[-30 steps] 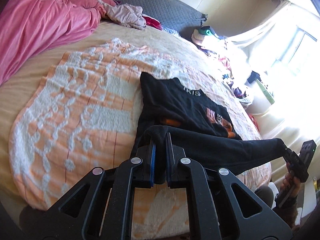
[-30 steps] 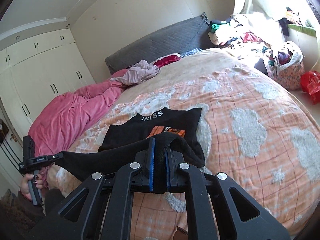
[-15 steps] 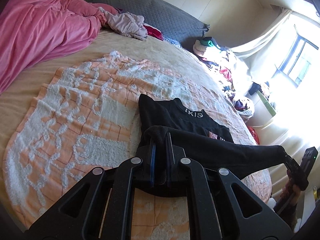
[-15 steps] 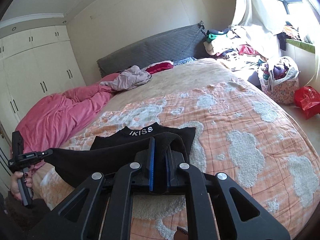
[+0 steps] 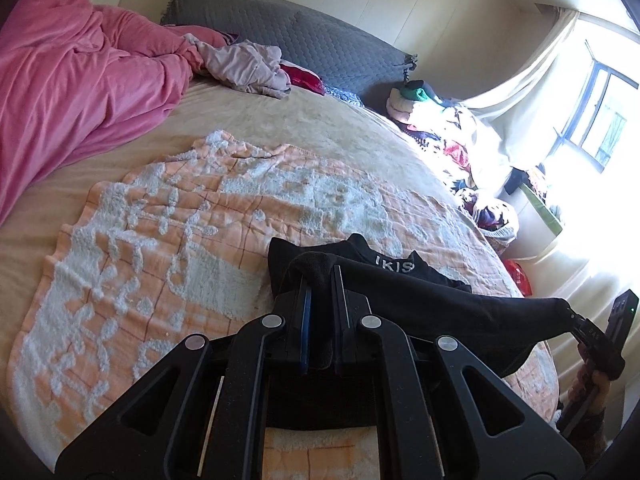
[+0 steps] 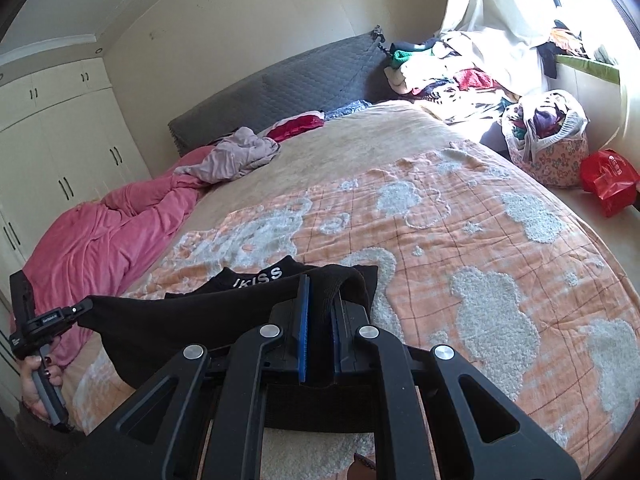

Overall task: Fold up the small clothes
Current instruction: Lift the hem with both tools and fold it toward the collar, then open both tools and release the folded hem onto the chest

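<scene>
Since a second ago we have carried the lifted hem of the black shirt (image 5: 420, 304) forward over its own body, so the orange print that showed earlier is now covered and only the collar lettering peeks out beyond the fold. We hold that hem stretched between our two tools: the left hand-held gripper (image 5: 320, 312) is pinching one corner of the cloth between its pads, and the right hand-held gripper (image 6: 318, 320) is pinching the other corner the same way. The far half of the shirt lies flat on the orange and white blanket (image 5: 140, 240) that covers the near part of the bed (image 5: 320, 120), while the held half hangs in a taut band just above it.

We judge the fold to be about halfway laid. The main risk is uneven travel: if one tool runs ahead of the other, the hem lands crooked and the fold comes out slanted. Pulling too hard could drag the flat half across the fuzzy blanket and bunch it under the fold. Letting go while the band is above the bed could let it sag back and undo the crease. The thick doubled cloth in each grip may also slip out if we tug sideways.

A pink duvet (image 6: 104, 240) and loose clothes (image 6: 236, 156) lie well apart near the grey headboard (image 6: 288, 88), out of our way.
</scene>
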Tool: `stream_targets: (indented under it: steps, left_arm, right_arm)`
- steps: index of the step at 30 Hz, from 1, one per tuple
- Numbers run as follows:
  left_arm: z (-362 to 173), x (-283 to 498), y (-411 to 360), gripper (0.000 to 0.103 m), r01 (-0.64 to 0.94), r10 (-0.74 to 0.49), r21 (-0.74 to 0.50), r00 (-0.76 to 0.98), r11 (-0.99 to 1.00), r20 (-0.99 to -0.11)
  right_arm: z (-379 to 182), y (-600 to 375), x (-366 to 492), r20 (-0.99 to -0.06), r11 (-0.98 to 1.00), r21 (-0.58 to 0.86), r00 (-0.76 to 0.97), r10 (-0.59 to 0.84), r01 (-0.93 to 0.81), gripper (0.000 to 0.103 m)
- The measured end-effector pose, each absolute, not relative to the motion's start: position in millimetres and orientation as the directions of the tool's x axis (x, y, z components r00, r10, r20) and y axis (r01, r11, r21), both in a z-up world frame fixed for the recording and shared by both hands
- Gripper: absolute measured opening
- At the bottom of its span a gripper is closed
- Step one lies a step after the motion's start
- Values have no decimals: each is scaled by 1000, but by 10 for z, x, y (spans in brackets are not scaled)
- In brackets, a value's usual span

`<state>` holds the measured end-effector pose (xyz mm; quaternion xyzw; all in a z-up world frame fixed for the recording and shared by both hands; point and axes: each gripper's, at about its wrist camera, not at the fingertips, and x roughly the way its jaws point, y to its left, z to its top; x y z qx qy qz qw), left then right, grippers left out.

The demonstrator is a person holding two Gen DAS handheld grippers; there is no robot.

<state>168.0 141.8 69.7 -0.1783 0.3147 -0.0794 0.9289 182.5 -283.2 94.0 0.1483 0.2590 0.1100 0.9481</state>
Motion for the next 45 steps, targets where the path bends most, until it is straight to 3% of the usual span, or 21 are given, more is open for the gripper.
stream_targets:
  steps: [25,27,28,29,30,31,39,40,45]
  left_arm:
    - [68,2345,1370,5,-42,-180,-303,723,952,-667]
    - [61,2335,1374,11,-52,-167,-296,727,954,-666]
    - [68,2324,1380,21,-58,-156,-288,729,956,-666]
    - [84,2310,1386,28,-62,-150,-285,733,956,-664]
    - [109,2283,1400,28,-63,-150,-289,739,955,-657]
    - [132,2263,1407,29,-66,-146,-288,744,955,-652]
    - [336,2016,1195,31,-12,-135,-227,772,974,-622]
    - [348,1983,1129,31,11,-150,-222,769,975,-621]
    - [248,1868,783,31,126,-234,-208,721,970,-653]
  right_arm:
    - [224,-2745,2681,-605,956,292,769,204,-24,8]
    - [194,-2734,2680,-615,961,276,765,195,-23,12]
    - [183,-2735,2671,-614,961,276,766,193,-21,17]
    - [183,-2745,2650,-606,961,275,774,185,-14,37]
    - [194,-2759,2626,-600,962,272,781,172,-3,49]
    - [209,-2780,2596,-586,961,276,792,169,0,53]
    - [478,-2651,2262,-494,965,242,844,209,-98,50]
    - [502,-2600,2213,-490,965,232,841,227,-125,46]
    - [461,-2286,2115,-538,952,184,786,305,-244,36]
